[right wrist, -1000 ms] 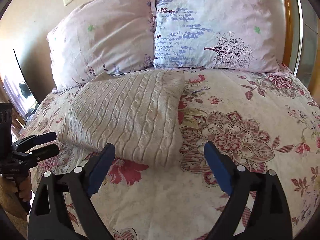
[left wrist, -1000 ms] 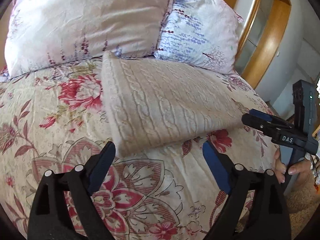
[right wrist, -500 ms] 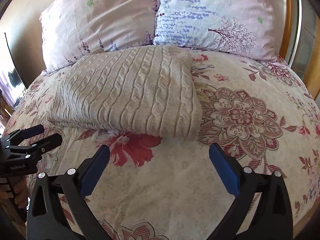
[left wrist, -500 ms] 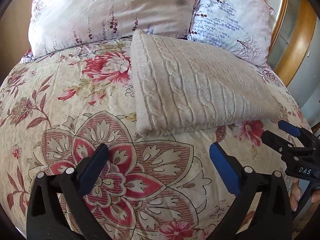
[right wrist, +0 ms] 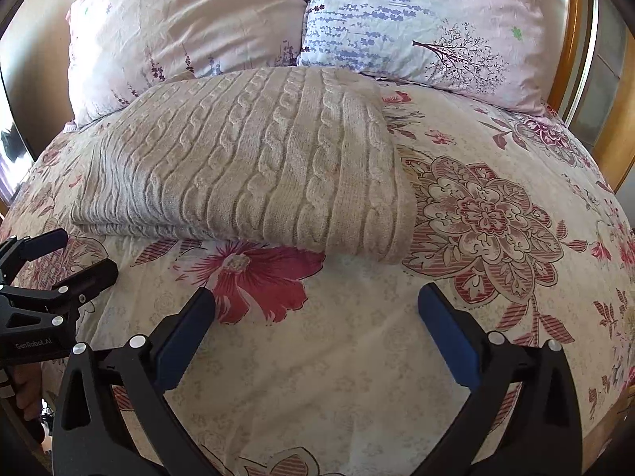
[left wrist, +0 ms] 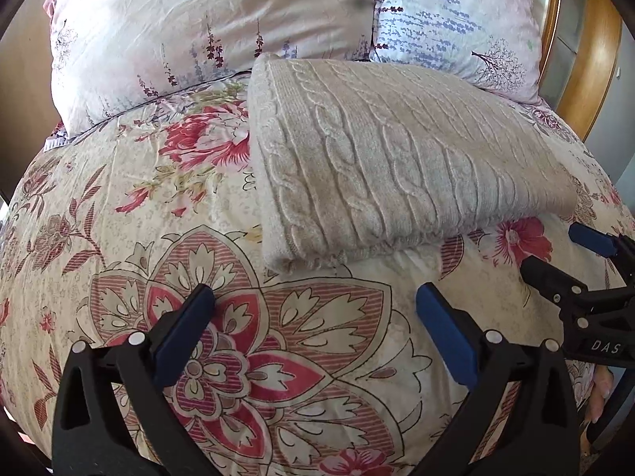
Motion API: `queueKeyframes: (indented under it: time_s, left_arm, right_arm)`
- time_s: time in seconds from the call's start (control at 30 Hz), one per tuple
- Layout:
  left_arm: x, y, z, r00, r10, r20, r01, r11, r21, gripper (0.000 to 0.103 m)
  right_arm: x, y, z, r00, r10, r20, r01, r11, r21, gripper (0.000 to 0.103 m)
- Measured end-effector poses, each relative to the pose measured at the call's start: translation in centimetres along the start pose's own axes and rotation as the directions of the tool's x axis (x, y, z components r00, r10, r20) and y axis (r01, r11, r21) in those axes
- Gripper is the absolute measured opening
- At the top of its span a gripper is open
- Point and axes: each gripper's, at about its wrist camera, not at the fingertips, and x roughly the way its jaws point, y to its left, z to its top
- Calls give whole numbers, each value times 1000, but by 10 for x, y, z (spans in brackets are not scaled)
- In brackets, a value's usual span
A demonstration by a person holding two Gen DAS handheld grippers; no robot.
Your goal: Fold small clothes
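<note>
At the far left of the bed a pink pillow (left wrist: 206, 20) leans at the head, its case printed with thin purple flower sprigs. Below it spreads the floral bedspread (left wrist: 119, 206), cream with red blooms and one large striped medallion, and over that medallion hangs the left gripper (left wrist: 315, 297). Its jaws have just been opening and now stand spread wide, with only bedspread showing between the blue pads (left wrist: 186, 329); they close on nothing. Just beyond its fingertips, toward the pillows, lies the folded sweater (left wrist: 397, 158), a beige cable-knit piece folded into a thick rectangle. It rests flat on the cover, its far edge reaching the base of the two pillows, its near folded edge just ahead of the gripper and not touched by it. To the right of the pink pillow stands a second pillow (left wrist: 456, 20), pale with blue-violet sprigs and a small tree print, and behind it the curved wooden headboard (left wrist: 587, 59). In the right wrist view the same sweater (right wrist: 246, 166) lies left of centre, beside a big red flower and a brownish medallion in the print. The right gripper (right wrist: 316, 297) hangs over bare bedspread (right wrist: 337, 357) near the sweater's near edge, apart from it. Its jaws too have just been opening and now gape wide, empty. Each gripper shows at the edge of the other's view, with part of a hand (left wrist: 599, 396) beneath.
</note>
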Motion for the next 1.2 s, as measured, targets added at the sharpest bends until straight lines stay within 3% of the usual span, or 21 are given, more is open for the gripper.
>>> queueKeyframes:
  time_s: [1.2]
  left_arm:
    - [1, 0, 0, 1000, 3, 0, -3, 1000, 3, 101]
  right_arm:
    - [1, -1, -1, 1000, -10, 10, 10, 1000, -1, 102]
